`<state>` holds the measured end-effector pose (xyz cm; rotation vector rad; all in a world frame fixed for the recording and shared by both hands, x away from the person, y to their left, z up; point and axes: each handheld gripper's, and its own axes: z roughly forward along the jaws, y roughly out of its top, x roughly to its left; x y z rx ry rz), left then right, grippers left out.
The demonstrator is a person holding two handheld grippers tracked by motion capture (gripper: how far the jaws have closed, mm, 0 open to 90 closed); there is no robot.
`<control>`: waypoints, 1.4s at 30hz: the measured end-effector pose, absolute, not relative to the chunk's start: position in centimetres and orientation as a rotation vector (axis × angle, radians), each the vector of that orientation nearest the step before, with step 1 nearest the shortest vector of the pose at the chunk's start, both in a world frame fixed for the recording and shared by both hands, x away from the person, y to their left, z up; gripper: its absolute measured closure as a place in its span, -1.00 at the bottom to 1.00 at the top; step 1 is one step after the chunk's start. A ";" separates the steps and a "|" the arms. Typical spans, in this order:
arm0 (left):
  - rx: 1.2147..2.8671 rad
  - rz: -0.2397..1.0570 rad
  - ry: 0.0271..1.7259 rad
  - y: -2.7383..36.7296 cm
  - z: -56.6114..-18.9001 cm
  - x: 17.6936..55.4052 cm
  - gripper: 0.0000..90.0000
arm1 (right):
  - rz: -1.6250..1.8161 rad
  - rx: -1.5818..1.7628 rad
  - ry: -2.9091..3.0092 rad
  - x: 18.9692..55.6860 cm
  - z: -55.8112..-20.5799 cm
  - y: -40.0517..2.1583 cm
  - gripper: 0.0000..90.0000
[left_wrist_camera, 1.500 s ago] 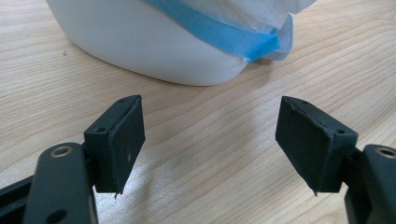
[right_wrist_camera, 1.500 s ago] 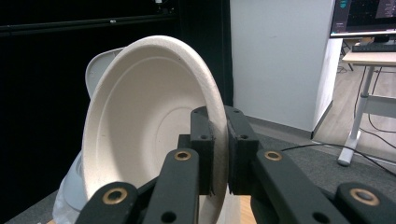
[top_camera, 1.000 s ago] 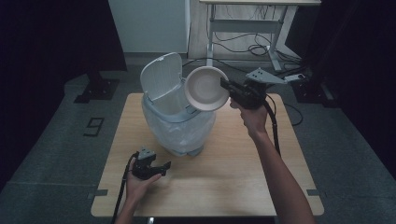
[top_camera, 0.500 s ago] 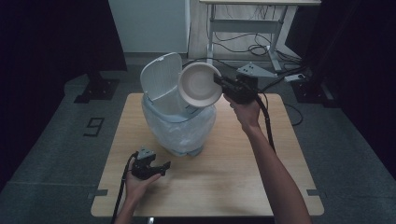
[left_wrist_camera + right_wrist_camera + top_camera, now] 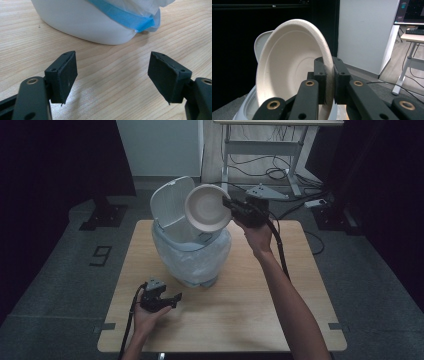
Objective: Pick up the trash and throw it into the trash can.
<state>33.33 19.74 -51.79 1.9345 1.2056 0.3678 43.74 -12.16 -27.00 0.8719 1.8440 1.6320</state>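
The right tongs point(image 5: 231, 206) are clamped on the rim of a pale paper bowl point(image 5: 207, 210), holding it on edge in the air above the open mouth of a white bin point(image 5: 192, 252) lined with a clear bag. In the right gripper view the bowl point(image 5: 292, 67) stands nearly upright, its rim pinched between the pads, with what looks like the bin's raised lid point(image 5: 172, 205) behind it. The bin sits toward the far edge of the counter point(image 5: 300, 285), left of centre. The left tongs point(image 5: 172, 298) rest near the counter's near left corner, jaws apart with nothing between them, pointing at the bin's base point(image 5: 85, 25).
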 end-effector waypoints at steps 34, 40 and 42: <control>1.923 0.355 1.208 20.2 -51.8 33.3 -0.47 | 1.616 0.798 1.910 46.4 -28.0 -6.2 0.84; 1.926 0.368 1.216 20.4 -51.8 33.4 -0.47 | 1.613 0.762 1.931 46.9 -28.3 -4.9 0.84; 1.926 0.367 1.216 20.4 -51.8 33.4 -0.47 | 1.615 0.756 1.935 47.0 -28.4 -4.5 0.84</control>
